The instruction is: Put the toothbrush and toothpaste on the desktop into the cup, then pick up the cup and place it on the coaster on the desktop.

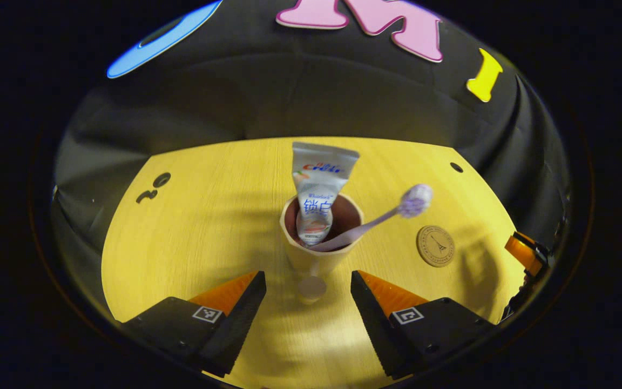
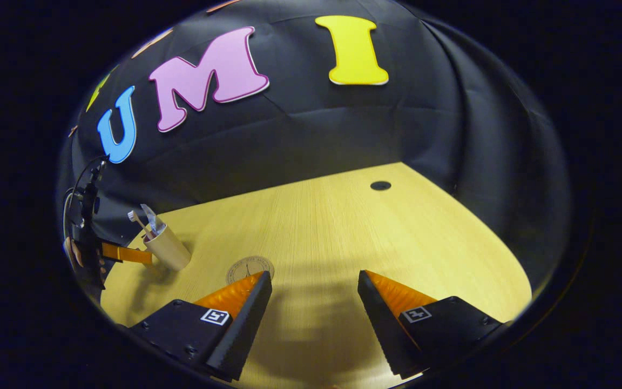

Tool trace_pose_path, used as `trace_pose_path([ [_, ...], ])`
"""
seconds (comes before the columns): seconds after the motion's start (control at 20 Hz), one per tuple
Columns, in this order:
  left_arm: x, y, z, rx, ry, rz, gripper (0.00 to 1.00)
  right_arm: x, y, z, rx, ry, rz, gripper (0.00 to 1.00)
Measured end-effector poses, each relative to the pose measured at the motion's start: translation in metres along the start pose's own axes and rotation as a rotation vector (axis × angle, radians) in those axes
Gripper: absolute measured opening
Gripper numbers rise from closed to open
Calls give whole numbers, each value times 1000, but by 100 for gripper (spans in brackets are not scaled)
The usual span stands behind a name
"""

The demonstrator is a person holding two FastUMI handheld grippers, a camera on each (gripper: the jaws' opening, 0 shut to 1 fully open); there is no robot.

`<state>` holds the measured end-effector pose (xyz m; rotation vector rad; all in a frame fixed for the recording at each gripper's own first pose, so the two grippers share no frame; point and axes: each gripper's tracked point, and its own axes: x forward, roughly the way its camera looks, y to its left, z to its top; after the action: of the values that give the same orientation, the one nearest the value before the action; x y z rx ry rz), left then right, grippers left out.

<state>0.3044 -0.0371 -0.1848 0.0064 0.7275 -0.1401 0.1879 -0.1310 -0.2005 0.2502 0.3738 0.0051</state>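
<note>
the cup (image 1: 319, 237), holding toothpaste (image 1: 319, 186) and toothbrush (image 1: 376, 219), stands upright on the worktop (image 1: 208, 227) just ahead of the left gripper (image 1: 308, 294), jaws apart; coaster (image 1: 435, 246) to its right; right gripper (image 2: 315, 300) gapes, farther off.

left tongs (image 1: 308, 281): jaws spread wide, low | right tongs (image 2: 315, 281): jaws spread wide, low

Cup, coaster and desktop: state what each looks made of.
Cup: probably matte plastic or wheat-straw composite; smooth, dull beige wall, darker inside. Coaster: likely wood or cork; flat tan disc with a dark engraved-looking tower. Desktop: wood-grain laminate or veneer, judging by fine straight lines and a soft sheen; which one is unclear.
</note>
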Motion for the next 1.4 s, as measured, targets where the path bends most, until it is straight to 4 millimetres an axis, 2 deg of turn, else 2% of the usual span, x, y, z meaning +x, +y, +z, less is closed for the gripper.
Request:
trace_pose_path([
  [0.25,24,-6,-8,17,134,-12,95,-12,4,-34,2,85,34,98],
  [0.5,29,-1,-5,65,226,11,78,-22,3,-60,26,149,46,98],
  [0.55,28,-3,-6,69,245,4,78,-23,3,-62,35,156,45,98],
  [0.65,31,-9,-6,71,275,-16,71,-25,4,-68,52,170,47,98],
  [0.7,31,-12,-6,79,284,-24,60,-26,4,-70,54,173,48,98],
  [0.75,31,-10,-7,95,293,-12,58,-26,5,-70,53,173,48,98],
  [0.85,30,-7,-8,102,311,-1,39,-29,5,-67,60,170,47,98],
  [0.95,30,-9,-9,100,322,-2,31,-31,3,-63,70,165,43,98],
  [1.2,28,-18,-11,70,287,-29,23,-42,-7,-53,52,152,19,98],
  [1.4,20,-18,-8,76,251,-24,23,-47,-12,-42,29,128,1,98],
])
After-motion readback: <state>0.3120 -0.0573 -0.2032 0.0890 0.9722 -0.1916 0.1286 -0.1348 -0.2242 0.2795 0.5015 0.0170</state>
